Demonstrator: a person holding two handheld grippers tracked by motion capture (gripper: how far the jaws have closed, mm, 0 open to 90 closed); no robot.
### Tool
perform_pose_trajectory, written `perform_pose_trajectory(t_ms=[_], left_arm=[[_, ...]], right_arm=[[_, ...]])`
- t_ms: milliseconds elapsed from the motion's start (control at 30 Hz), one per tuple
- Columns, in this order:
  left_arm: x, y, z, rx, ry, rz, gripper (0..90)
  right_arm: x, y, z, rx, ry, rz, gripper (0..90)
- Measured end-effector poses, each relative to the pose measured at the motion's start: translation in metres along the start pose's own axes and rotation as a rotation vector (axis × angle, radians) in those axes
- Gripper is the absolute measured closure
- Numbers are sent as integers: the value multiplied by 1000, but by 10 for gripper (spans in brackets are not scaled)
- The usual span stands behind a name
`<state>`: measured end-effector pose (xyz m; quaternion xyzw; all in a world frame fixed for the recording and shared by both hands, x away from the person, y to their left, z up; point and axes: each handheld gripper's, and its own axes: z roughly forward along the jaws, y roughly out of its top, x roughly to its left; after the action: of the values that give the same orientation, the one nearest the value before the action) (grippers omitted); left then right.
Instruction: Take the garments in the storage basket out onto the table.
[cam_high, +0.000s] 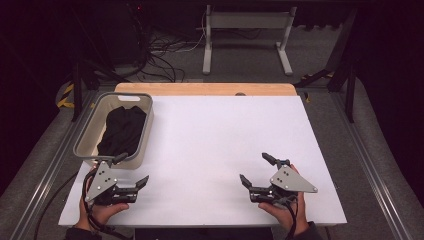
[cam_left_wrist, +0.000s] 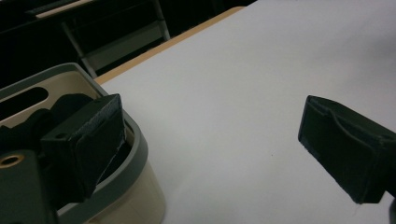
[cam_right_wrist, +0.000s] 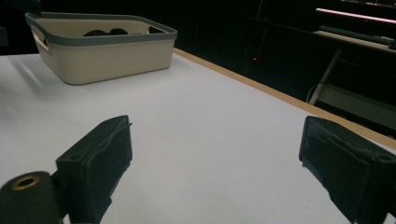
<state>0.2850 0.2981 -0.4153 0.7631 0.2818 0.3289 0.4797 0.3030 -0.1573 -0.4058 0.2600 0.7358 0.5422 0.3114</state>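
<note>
Two grippers, jaws wide, empty | left gripper (cam_high: 133, 171) beside basket (cam_high: 86, 136) | right gripper (cam_high: 256, 170) well apart | basket holds dark cloth (cam_high: 122, 129), probably clothing

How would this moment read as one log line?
left gripper: open, beside basket | right gripper: open, empty | black cloth: in basket

The white surface (cam_high: 225, 145) is the one bright area; light falls on it from above, and the floor and background around it sink into near black. In the high view, shadows beside the basket (cam_high: 85, 137) are short and soft, and the black cloth (cam_high: 122, 131) inside it shows no detail. Both gripper views are dim and slightly grainy. Their near black jaws are soft and out of focus, and no glare shows on the surface.
</note>
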Motion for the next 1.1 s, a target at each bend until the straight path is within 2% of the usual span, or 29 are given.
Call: perform_pose_trajectory(t_ms=[167, 400, 500, 533, 567, 633, 667, 700, 733, 800, 833, 933, 1033, 1100], left_arm=[[-1, -2, 0, 11, 17, -2, 105], [1, -2, -7, 28, 51, 7, 104], [8, 5, -12, 38, 79, 17, 104], [13, 10, -14, 62, 104, 22, 104], [13, 10, -14, 62, 104, 22, 104], [22, 18, -15, 72, 110, 20, 103], [31, 27, -14, 115, 118, 44, 103], [31, 27, -14, 115, 118, 44, 103], [36, 33, -14, 133, 119, 59, 103], [50, 44, -9, 180, 100, 65, 99], [60, 51, -4, 217, 82, 67, 99], [80, 59, 15, 321, 47, 73, 91], [100, 58, 37, 424, 28, 49, 92], [116, 53, 56, 500, 21, 14, 92]], right_arm=[[-2, -6, -1, 14, 13, 8, 96], [3, -9, 3, 32, 48, -15, 92], [5, -10, 5, 41, 67, -14, 92], [6, -11, 6, 46, 70, -13, 91], [6, -11, 6, 46, 70, -13, 91], [7, -14, 10, 64, 83, -18, 89], [7, -14, 10, 69, 84, -16, 88], [7, -14, 11, 69, 88, -15, 88], [7, -14, 11, 69, 88, -15, 88], [7, -15, 10, 73, 88, -15, 88], [7, -15, 10, 74, 90, -15, 88], [5, -16, 10, 78, 92, -3, 88], [4, -18, 11, 85, 95, 10, 86], [4, -18, 11, 88, 98, 13, 86]])
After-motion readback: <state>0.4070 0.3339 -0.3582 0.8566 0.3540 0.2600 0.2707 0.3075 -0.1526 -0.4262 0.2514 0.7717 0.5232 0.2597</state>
